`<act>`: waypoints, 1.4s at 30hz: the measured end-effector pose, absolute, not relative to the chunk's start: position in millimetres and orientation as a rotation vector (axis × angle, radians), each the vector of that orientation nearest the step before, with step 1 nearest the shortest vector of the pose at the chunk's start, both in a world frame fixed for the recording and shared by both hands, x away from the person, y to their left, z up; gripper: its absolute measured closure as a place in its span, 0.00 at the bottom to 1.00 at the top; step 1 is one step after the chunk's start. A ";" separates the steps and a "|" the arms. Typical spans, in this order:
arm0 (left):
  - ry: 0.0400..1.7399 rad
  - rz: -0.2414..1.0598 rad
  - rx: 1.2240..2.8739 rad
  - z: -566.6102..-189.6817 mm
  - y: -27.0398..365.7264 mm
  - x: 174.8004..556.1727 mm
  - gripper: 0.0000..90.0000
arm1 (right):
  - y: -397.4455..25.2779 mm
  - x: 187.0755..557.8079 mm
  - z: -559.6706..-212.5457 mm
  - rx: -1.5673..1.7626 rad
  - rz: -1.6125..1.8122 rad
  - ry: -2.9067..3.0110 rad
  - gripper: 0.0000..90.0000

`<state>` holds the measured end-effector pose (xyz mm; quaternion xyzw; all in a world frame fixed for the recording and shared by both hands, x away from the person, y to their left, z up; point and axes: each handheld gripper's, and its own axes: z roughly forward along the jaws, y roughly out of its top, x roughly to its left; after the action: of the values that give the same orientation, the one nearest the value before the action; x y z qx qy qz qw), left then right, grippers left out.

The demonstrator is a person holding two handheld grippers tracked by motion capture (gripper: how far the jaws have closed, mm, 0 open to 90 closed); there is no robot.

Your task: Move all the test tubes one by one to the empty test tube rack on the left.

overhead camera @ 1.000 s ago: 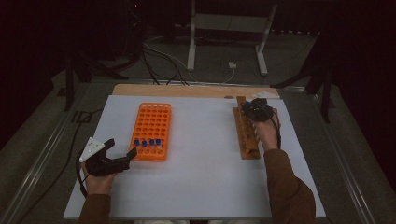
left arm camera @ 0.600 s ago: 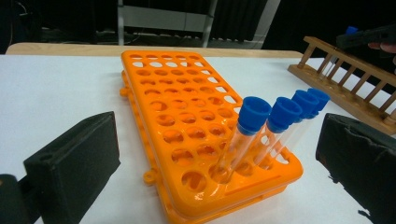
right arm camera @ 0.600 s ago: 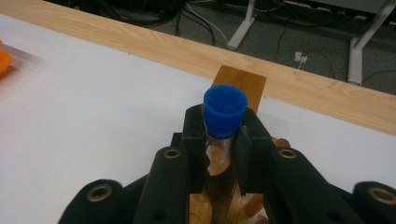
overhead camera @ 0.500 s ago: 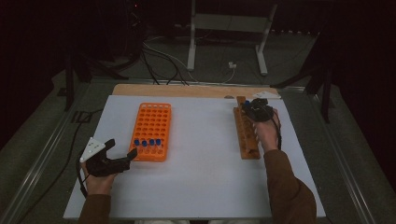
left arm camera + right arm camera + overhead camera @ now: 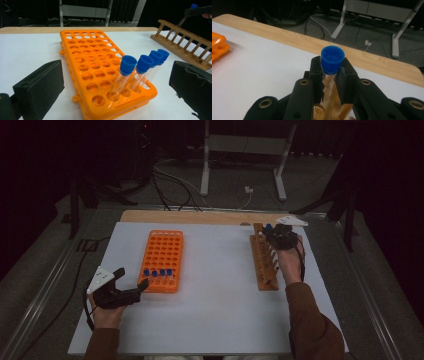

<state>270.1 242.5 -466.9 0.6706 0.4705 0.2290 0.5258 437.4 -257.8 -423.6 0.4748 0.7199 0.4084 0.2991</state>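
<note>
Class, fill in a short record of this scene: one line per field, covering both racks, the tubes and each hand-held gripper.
Orange rack: on white table, four blue-capped tubes in its near row
Wooden rack: right side of table
Left hand-held gripper: open, beside orange rack's near end
Right hand-held gripper: shut on a capped tube above wooden rack's far end

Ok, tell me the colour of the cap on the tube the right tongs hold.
Blue cap, seen best in the right gripper view.

I see the tube tray left on the table, the wooden rack right. Four tubes stand in the tray's near row.
</note>
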 end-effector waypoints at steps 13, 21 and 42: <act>1.075 0.646 1.645 -456.2 231.4 267.7 0.01 | -261.4 418.8 -395.5 1.168 1.124 1.861 0.85; 1.054 0.679 1.646 -453.5 224.6 266.9 0.01 | -251.8 399.5 -386.7 1.112 1.224 1.907 0.85; 0.934 0.627 1.703 -430.1 180.1 269.4 0.03 | -183.9 361.3 -400.6 0.963 1.383 2.194 0.85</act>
<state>269.4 180.1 -430.1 0.7112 0.3901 0.2618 0.5229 361.3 -183.9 -400.6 0.3421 0.7791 0.4913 0.1863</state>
